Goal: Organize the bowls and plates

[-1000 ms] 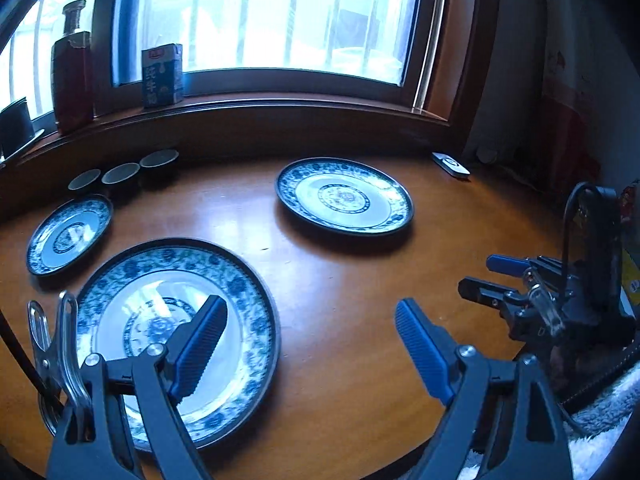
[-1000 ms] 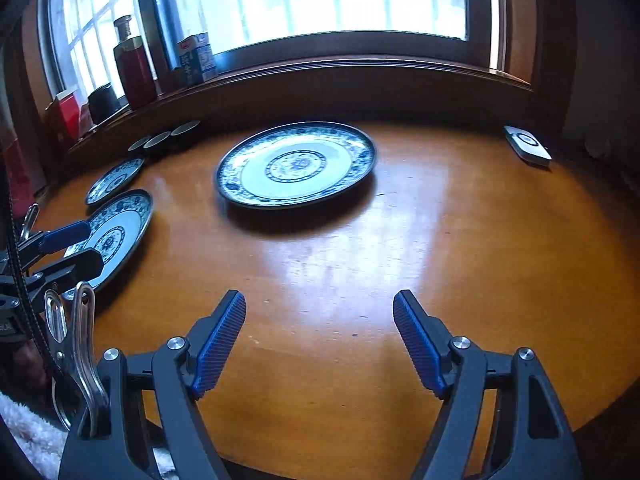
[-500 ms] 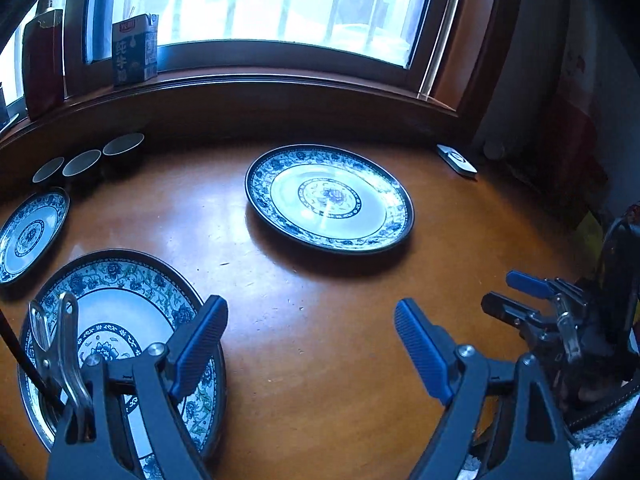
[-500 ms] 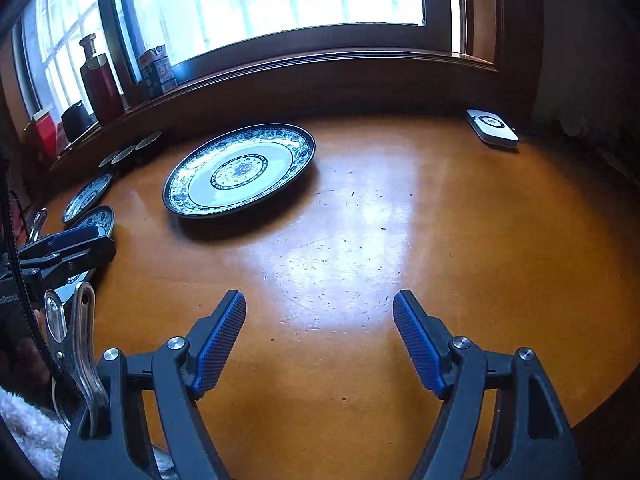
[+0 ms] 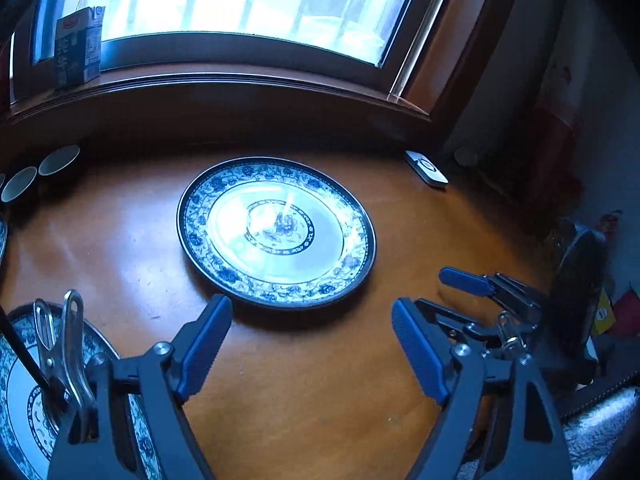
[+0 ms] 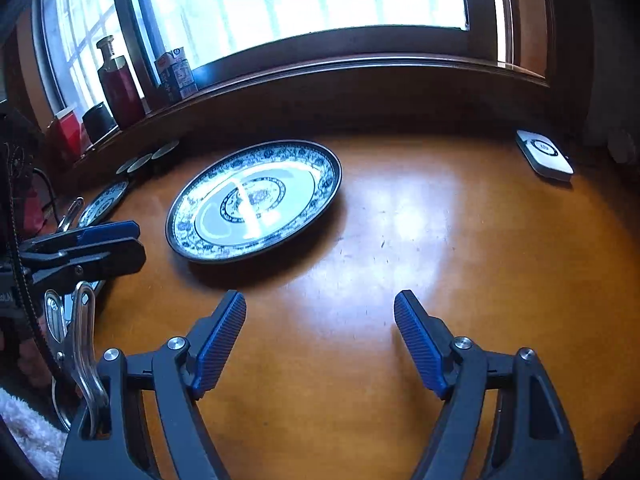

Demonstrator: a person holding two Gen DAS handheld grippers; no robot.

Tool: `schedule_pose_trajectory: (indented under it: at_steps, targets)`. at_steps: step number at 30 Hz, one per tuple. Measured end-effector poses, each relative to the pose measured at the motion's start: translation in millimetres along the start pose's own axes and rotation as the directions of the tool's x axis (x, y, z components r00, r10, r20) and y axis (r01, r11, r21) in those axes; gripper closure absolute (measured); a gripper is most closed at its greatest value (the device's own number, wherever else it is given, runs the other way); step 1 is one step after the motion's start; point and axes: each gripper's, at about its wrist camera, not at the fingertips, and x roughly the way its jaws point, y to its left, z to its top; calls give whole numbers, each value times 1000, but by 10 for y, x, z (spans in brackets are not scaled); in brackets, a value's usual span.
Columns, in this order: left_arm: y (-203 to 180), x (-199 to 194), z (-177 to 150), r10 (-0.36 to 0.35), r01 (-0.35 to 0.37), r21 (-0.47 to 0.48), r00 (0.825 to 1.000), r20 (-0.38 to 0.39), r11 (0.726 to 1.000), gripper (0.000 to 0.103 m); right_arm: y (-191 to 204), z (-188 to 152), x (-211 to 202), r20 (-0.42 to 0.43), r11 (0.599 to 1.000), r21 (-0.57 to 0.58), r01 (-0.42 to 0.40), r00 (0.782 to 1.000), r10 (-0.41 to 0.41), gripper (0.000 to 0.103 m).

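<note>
A large blue-and-white plate [image 5: 276,232] lies flat on the round wooden table [image 5: 304,400], just beyond my open, empty left gripper [image 5: 312,348]. The same plate shows in the right wrist view [image 6: 256,200], ahead and left of my open, empty right gripper [image 6: 320,344]. A second blue-and-white plate [image 5: 20,396] lies at the lower left, partly hidden behind my left gripper's body. A smaller plate [image 6: 105,202] and small bowls [image 5: 40,168] sit at the far left by the sill. The right gripper also shows in the left wrist view [image 5: 460,296], apparently open.
A white remote-like device [image 6: 544,155] lies at the table's far right. On the window sill stand a carton [image 5: 78,52], a dark red bottle [image 6: 120,84] and a black cup [image 6: 98,120]. White fluffy fabric [image 5: 600,424] lies off the table's near edge.
The left gripper has swung right and forward: the far plate now sits centred ahead of it, and the near plate has slid to the lower left. The right view has turned slightly left.
</note>
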Motion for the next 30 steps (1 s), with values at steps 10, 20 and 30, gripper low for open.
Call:
schedule_pose_trajectory:
  at_steps: [10, 20, 30]
  targets:
    - [241, 198, 375, 103, -102, -55, 994, 22, 993, 20, -141, 490, 426, -19, 982, 51, -184, 983, 185, 24]
    - [692, 663, 674, 119, -137, -237, 989, -89, 962, 29, -105, 935, 891, -65, 980, -4, -198, 978, 197, 42]
    - [376, 832, 629, 268, -273, -29, 956, -116, 962, 35, 143, 933, 1023, -122, 992, -119, -44, 992, 29, 43]
